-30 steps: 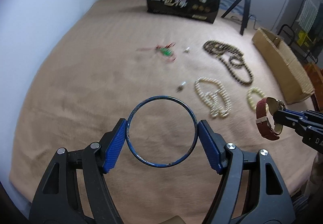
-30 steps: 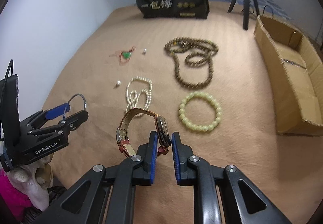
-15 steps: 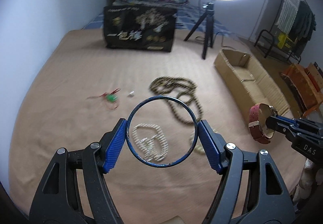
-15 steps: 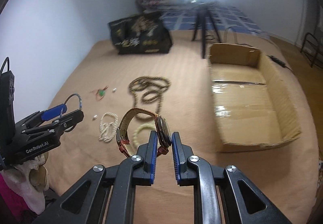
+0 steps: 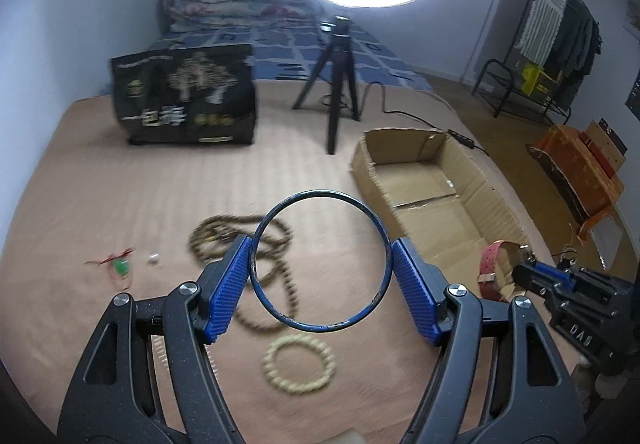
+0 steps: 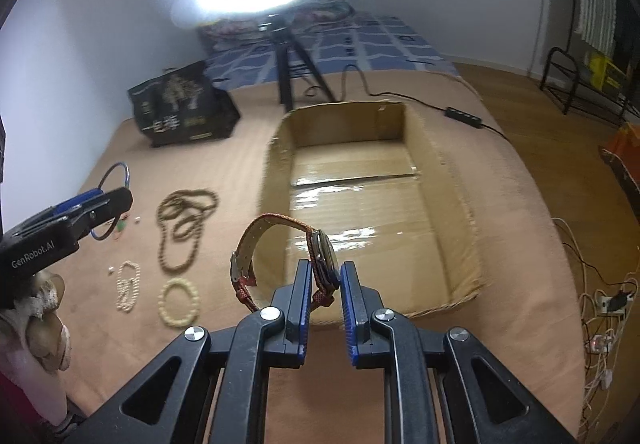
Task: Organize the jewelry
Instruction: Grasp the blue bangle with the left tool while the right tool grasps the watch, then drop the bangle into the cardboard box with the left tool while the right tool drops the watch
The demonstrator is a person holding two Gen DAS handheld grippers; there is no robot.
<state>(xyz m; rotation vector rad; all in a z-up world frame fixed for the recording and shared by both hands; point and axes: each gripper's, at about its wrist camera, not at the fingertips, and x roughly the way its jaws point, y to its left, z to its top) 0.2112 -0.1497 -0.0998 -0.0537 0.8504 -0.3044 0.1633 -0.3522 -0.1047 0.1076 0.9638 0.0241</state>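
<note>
My left gripper (image 5: 320, 264) is shut on a thin blue bangle (image 5: 374, 218) and holds it upright above the tan bedspread. My right gripper (image 6: 325, 280) is shut on a wristwatch with a red strap (image 6: 276, 222), just before the near wall of the open cardboard box (image 6: 452, 184). The watch (image 5: 498, 264) and box (image 5: 436, 200) also show in the left wrist view. On the bedspread lie a brown bead necklace (image 6: 182, 220), a white pearl strand (image 6: 127, 286), a pale green bead bracelet (image 6: 178, 302) and a green pendant on red cord (image 5: 120, 266).
A black printed bag (image 5: 186, 100) and a tripod (image 5: 340, 84) with a ring light stand at the back. A cable with a switch (image 6: 460, 112) runs behind the box. Power strips and wires (image 6: 600, 308) lie on the wood floor at right.
Both grippers have swung right and forward toward the cardboard box, each holding its piece. The box now fills the middle of the right wrist view, and the loose jewelry has slid left.
</note>
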